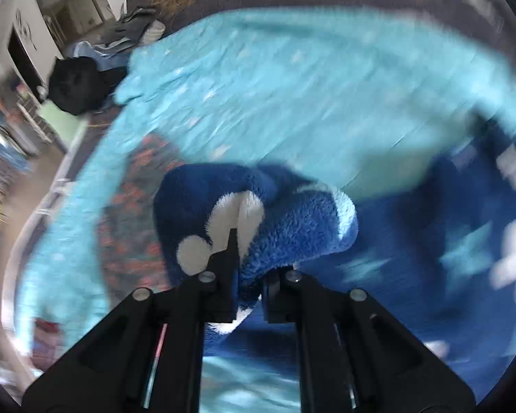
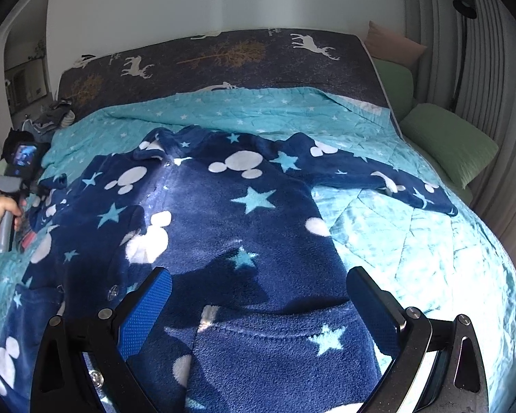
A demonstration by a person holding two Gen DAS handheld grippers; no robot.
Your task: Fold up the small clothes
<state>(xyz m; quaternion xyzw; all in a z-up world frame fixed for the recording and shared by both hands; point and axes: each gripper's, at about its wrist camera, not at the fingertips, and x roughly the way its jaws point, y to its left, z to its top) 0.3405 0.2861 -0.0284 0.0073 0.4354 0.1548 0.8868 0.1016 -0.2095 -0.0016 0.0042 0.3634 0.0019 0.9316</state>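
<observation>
A dark blue fleece garment (image 2: 223, 227) with white mouse-head shapes and light blue stars lies spread on a turquoise quilt (image 2: 412, 227). One sleeve (image 2: 378, 175) stretches out to the right. My right gripper (image 2: 258, 296) is open, its blue-padded fingers (image 2: 148, 309) just above the garment's lower part near a pocket. My left gripper (image 1: 247, 268) is shut on a bunched fold of the same fleece (image 1: 258, 213) and holds it up over the quilt (image 1: 275, 96). The left wrist view is motion-blurred. The left gripper also shows at the left edge of the right wrist view (image 2: 17, 172), held by a hand.
The bed has a dark sheet with deer and trees (image 2: 223, 58) at the head. Green pillows (image 2: 447, 137) and a pink one (image 2: 392, 44) lie along the right wall. A pile of clothes (image 2: 55, 117) and a black item (image 1: 75, 86) sit at the far left of the bed.
</observation>
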